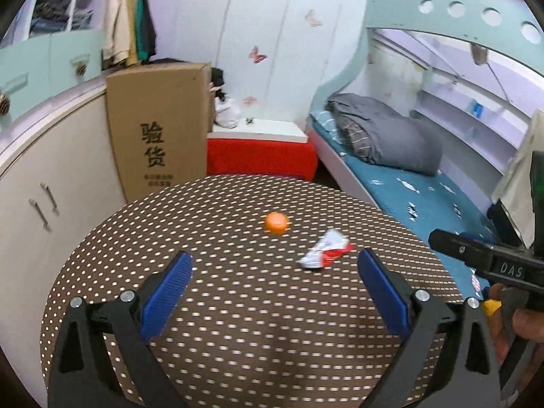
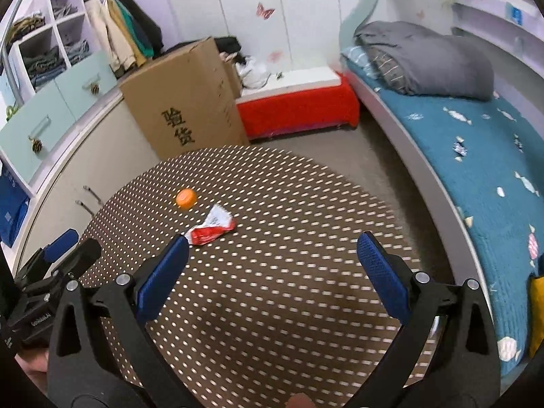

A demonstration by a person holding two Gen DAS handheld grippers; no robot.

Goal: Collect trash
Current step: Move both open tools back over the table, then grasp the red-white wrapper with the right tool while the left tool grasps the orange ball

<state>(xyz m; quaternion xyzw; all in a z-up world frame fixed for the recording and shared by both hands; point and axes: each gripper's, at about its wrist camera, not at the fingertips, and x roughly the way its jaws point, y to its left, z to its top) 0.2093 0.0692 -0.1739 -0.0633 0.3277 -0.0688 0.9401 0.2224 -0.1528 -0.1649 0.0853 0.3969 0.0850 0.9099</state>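
An orange bottle cap and a crumpled red-and-white wrapper lie on a round brown table with white dots. My left gripper is open and empty above the table, short of both; the wrapper lies just inside its right finger. In the right wrist view the cap and wrapper lie ahead to the left. My right gripper is open and empty; the wrapper sits by its left fingertip. The other gripper's body shows at the far left.
A tall cardboard box stands beyond the table beside a beige cabinet. A red stool with a white top sits behind. A bed with a blue sheet and grey duvet runs along the right. Grey floor lies between table and bed.
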